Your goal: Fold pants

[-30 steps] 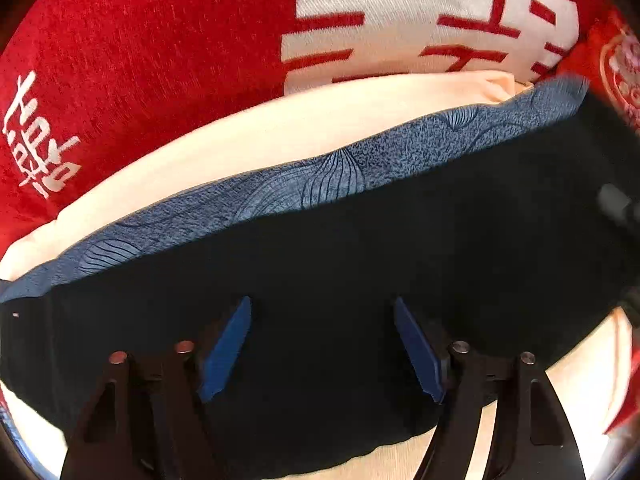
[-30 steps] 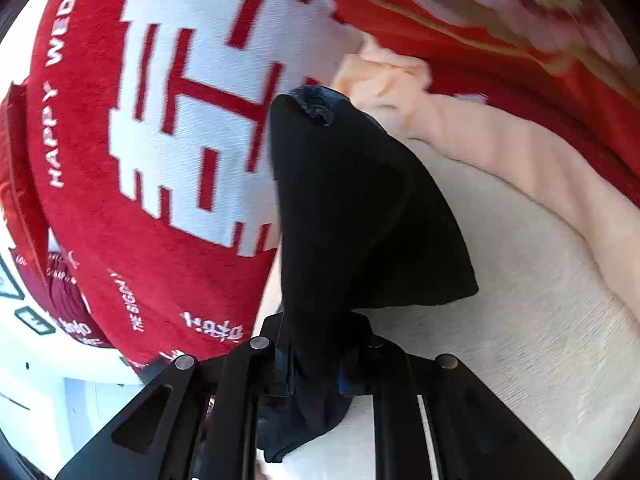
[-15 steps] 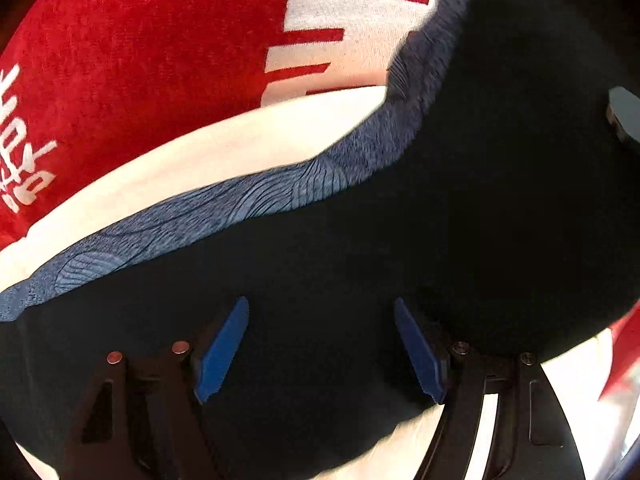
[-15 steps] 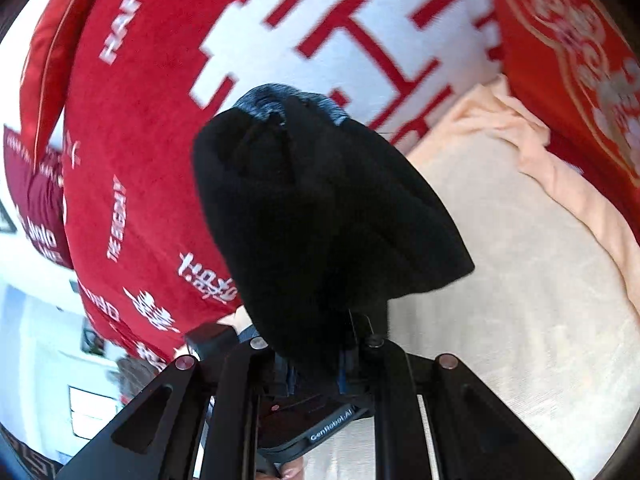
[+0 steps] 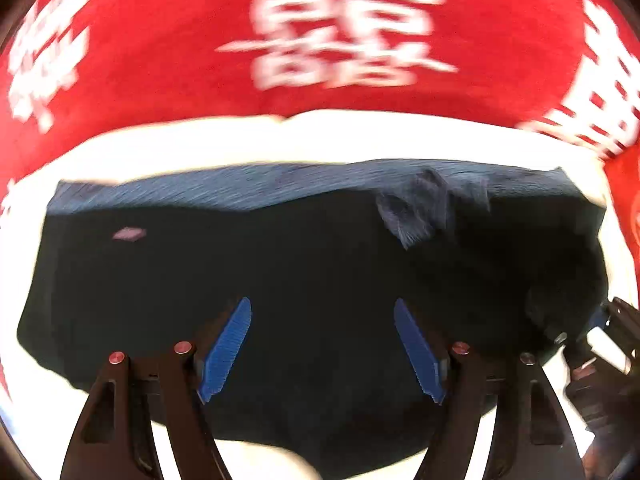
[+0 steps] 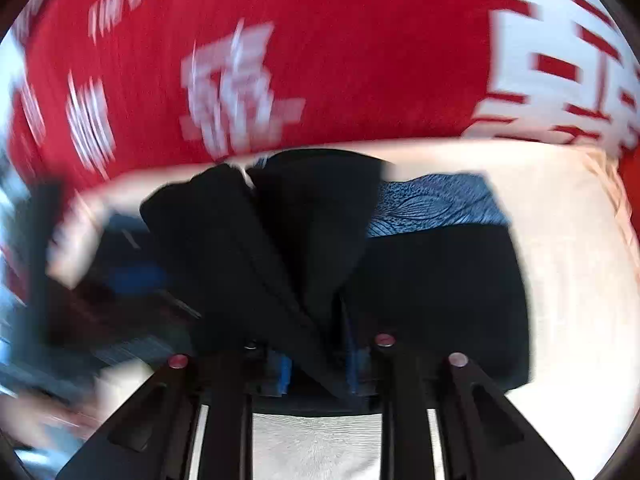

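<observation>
- Carried over and now lowered: a fold of the pants [image 6: 280,248], pinched in the right tongs [image 6: 320,360], comes down onto the rest of the garment on the cream sheet [image 6: 568,280].
- Half a second ago held high in front of the red blanket [image 6: 320,60]; now close above the flat part, with the blue waistband [image 6: 432,204] showing beside it.
- Right tongs closed tight on the black cloth, blue pads almost hidden.
- Left tongs [image 5: 322,344] wide apart, gripping nothing, above the flat pants [image 5: 280,272].
- In the left view the lifted flap no longer fills the right side; waistband [image 5: 240,192] again seen nearly full length, with a bunch of cloth at the right.
- Probably the fold nearly finished; release and smoothing not yet done.
- Both views blurred.
</observation>
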